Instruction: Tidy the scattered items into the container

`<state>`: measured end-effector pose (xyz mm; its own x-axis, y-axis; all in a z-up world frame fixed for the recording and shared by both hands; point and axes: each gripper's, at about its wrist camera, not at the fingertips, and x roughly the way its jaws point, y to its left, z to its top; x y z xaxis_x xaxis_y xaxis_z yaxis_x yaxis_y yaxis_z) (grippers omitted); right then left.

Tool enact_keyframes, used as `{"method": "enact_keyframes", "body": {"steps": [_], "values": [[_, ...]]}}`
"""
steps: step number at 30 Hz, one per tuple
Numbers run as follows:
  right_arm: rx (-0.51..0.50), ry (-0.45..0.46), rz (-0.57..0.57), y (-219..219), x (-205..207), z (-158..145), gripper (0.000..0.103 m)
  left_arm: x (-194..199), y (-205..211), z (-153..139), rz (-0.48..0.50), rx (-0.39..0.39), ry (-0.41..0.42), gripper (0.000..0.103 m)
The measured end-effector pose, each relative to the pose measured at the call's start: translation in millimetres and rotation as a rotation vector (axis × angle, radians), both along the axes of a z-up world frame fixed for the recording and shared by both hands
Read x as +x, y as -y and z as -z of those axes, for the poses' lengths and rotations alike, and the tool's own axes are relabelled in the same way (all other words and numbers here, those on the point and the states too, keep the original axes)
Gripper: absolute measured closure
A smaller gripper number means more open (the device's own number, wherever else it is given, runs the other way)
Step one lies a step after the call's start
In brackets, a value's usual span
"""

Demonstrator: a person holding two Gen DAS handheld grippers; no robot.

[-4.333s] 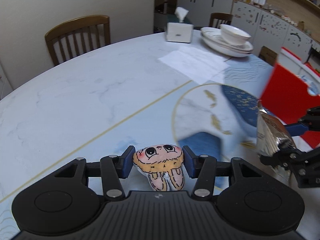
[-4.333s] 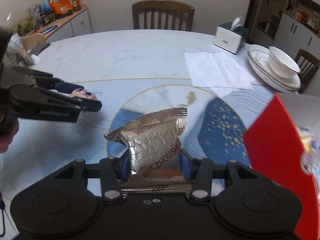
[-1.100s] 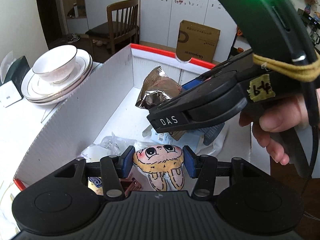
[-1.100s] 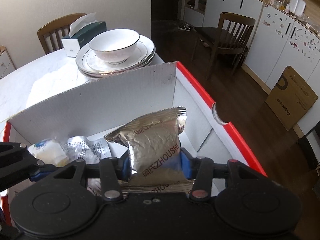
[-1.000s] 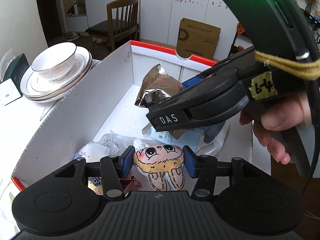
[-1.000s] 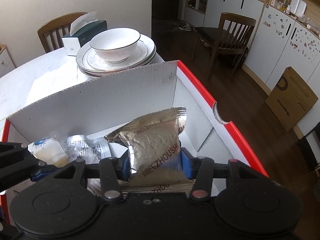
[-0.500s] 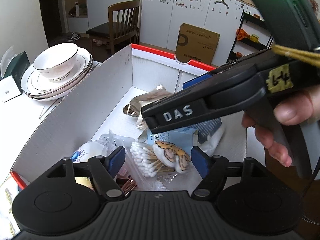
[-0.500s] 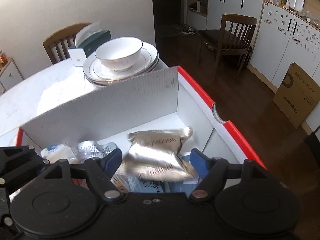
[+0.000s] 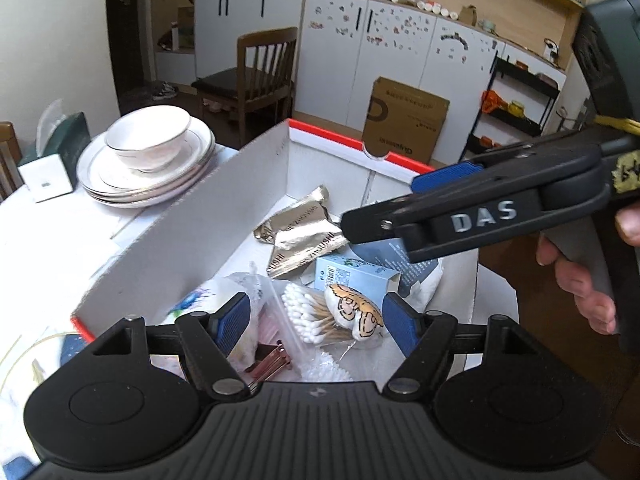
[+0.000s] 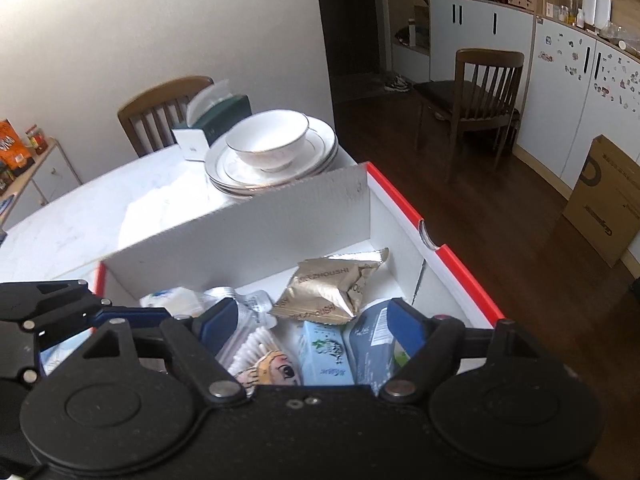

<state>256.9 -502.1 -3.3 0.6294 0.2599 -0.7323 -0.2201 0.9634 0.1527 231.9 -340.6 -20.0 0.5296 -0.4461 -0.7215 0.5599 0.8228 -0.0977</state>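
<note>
Left gripper (image 9: 316, 320) wide, empty; right gripper (image 10: 308, 326) opening, empty. Both above container (image 10: 240, 232): plush toy (image 9: 354, 314) at 6 o'clock, foil packet (image 10: 328, 288) at 12 o'clock

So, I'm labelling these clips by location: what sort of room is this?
Most likely a home dining area beside a kitchen: a stack of plates with a bowl on a pale table, wooden chairs, and white cabinets.
</note>
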Motion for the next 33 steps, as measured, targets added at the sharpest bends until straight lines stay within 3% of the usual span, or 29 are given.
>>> {"method": "enact_keyframes", "body": {"steps": [9,13,20,26,28,33], "values": [[0.026,0.061,0.003,0,-34,-22,0.022,-18,-26,-20,-0.055,-0.035,0.038,0.031],[0.030,0.094,0.007,-4,-50,-32,0.021,-31,-37,-29,-0.079,-0.034,0.089,0.021],[0.035,0.137,0.013,-17,-78,-42,0.017,-49,-59,-41,-0.108,-0.047,0.119,0.021],[0.027,0.163,0.014,-32,-102,-48,0.013,-63,-81,-44,-0.135,-0.052,0.132,0.014],[0.028,0.170,0.019,-36,-109,-50,0.011,-68,-89,-44,-0.147,-0.053,0.138,0.000],[0.011,0.202,0.022,-54,-130,-51,0.006,-82,-107,-43,-0.164,-0.049,0.154,0.000]]}}
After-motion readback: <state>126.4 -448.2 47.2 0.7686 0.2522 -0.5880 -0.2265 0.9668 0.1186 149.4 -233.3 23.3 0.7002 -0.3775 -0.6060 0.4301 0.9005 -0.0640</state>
